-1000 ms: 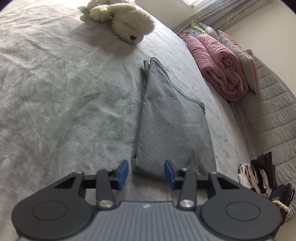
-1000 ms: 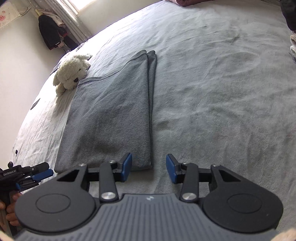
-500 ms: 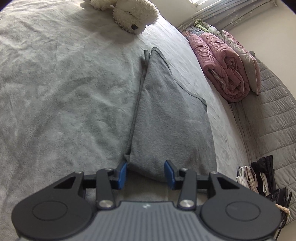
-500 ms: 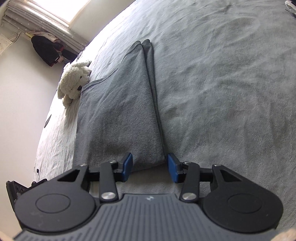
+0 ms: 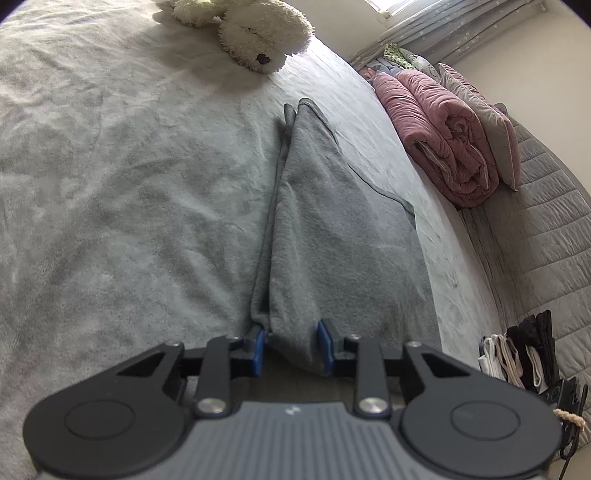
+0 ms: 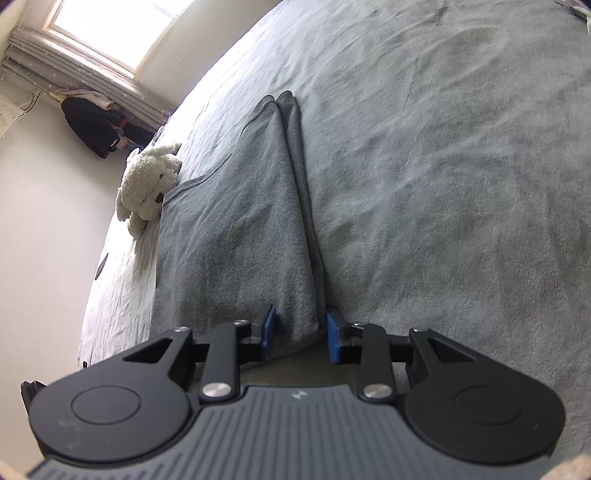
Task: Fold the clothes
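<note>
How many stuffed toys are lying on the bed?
1. A cream plush dog lies near the far edge of the bed, beyond the folded grey garment. The right wrist view shows the same toy; others may lie outside the views.

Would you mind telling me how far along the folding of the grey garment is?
Done: the grey garment lies folded lengthwise on the bed. In hand: left gripper and right gripper have just been closing on its near corners. Left: folding it across.
</note>
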### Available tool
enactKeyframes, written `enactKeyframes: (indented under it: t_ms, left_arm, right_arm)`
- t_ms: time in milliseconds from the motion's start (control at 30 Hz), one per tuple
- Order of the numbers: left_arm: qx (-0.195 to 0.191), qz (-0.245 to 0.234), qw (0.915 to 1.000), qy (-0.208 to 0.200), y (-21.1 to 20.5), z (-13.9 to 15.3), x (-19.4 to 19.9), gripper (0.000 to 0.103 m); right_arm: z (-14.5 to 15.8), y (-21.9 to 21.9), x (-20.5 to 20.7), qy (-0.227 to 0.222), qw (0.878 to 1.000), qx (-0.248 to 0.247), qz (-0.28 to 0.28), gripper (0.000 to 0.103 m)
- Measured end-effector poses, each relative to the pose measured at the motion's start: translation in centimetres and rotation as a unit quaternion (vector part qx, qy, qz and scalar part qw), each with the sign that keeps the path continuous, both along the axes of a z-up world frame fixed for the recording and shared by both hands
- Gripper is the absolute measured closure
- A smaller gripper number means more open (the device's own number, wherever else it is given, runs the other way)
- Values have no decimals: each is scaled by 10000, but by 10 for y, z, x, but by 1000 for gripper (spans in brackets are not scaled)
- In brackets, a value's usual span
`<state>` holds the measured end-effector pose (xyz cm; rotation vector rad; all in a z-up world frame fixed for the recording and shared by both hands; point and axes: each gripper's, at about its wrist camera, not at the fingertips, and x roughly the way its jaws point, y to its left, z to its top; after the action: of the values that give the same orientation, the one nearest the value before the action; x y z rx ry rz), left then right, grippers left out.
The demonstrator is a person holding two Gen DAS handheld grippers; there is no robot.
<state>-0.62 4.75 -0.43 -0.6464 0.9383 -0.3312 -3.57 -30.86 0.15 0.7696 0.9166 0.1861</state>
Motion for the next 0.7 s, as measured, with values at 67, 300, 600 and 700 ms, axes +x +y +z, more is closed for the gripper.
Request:
enactKeyframes:
  t_ms: [67, 300, 600, 700]
  left_arm:
    - [-34, 33, 10000, 15, 1, -1, 1, 82]
    - [-14, 99, 9999, 17, -2, 0, 1, 86]
    - [293, 111, 9993, -198, -6, 15, -7, 96]
    - [283, 123, 9990, -321, -2, 25, -15, 96]
  right_arm:
    - [-2, -1, 0, -20, 10000, 32, -41, 77]
    - [-3, 3, -2, -87, 9998, 26, -163, 83]
    - [10, 12, -8, -324, 9986, -361, -192, 95]
    - [18, 13, -13, -428, 9980, -439, -144, 96]
